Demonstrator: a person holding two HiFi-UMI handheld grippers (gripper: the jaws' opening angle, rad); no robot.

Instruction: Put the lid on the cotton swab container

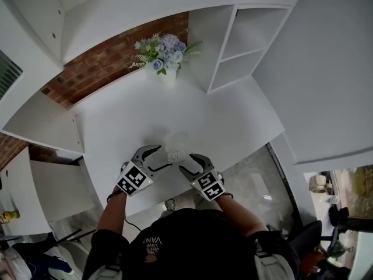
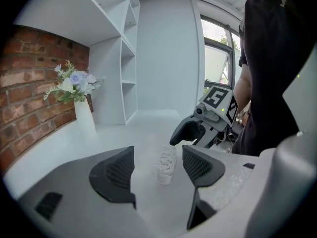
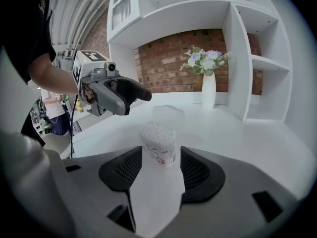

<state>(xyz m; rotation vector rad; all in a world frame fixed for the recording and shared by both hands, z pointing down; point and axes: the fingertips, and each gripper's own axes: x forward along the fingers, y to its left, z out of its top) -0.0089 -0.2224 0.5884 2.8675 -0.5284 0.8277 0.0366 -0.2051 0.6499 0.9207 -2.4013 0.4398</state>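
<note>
Lidless clear cylindrical cotton swab container (image 1: 176,156), packed with white swabs, stands upright on the white table (image 1: 233,127), translucent round lid (image 3: 168,112) just beyond it, flanked by left gripper (image 2: 157,157) and right gripper (image 3: 160,157), jaws apart, holding nothing, presumably so one steadies it while the other fetches the lid.

Smooth matt white table (image 1: 233,121), clear glossy plastic cotton swab container (image 3: 158,152), paper label (image 3: 159,158), fuzzy swab tips (image 3: 157,133), translucent plastic lid (image 3: 167,113), rough brick wall (image 3: 168,58), smooth white vase (image 3: 208,90)
</note>
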